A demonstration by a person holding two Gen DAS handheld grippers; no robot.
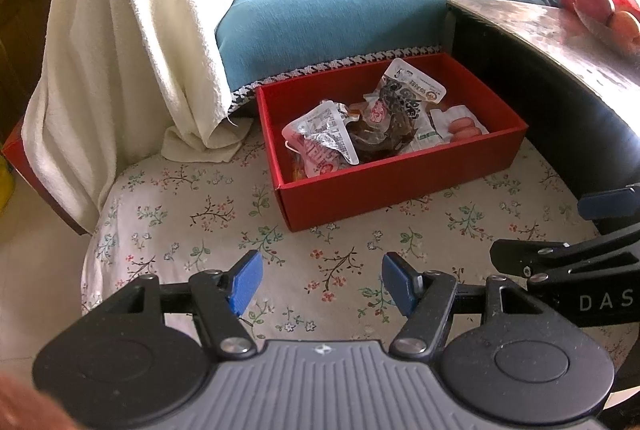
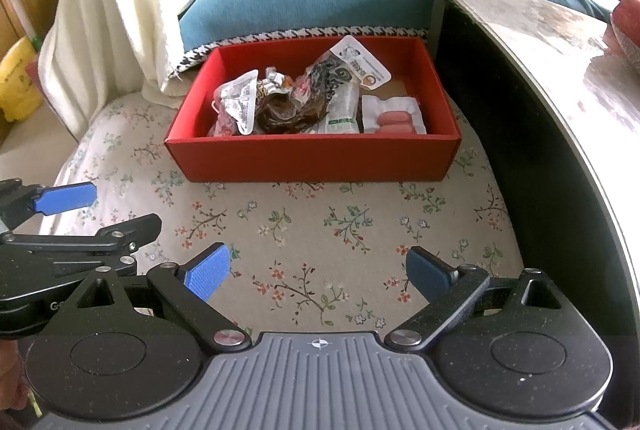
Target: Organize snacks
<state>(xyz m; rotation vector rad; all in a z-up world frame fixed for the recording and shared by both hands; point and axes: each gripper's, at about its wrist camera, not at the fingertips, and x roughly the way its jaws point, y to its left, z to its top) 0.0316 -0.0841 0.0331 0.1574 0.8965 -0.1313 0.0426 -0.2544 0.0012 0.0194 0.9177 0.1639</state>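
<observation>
The snack packets (image 2: 304, 98) lie heaped inside the red cardboard box (image 2: 312, 158), which sits on the floral-print cushion (image 2: 304, 238) against the front of the blue-covered sofa (image 1: 340, 10): crinkled clear pouches on the left, a dark pouch with bold lettering (image 2: 332, 82) propped up in the middle, and a white pack of pink sausages (image 2: 394, 118) lying flat at the right end. No loose snack shows on the cushion, so the gathering looks largely done, and what remains, by my judgement, is tidying the pile or pulling back. To do that well, come down over the box from above, take one packet by a flat sealed edge, not the bulging middle, and lay it level so nothing slides over the low wall; the slick film is likely to slip from a shallow pinch. The left gripper (image 1: 322, 284) hovers above the cushion well short of the box, its blue pads moderately apart with nothing between them. The right gripper (image 2: 320, 276) hangs just beside it, jaws spread wider, also empty and touching nothing. A dark table (image 2: 540, 42) crowds the box's right side.
</observation>
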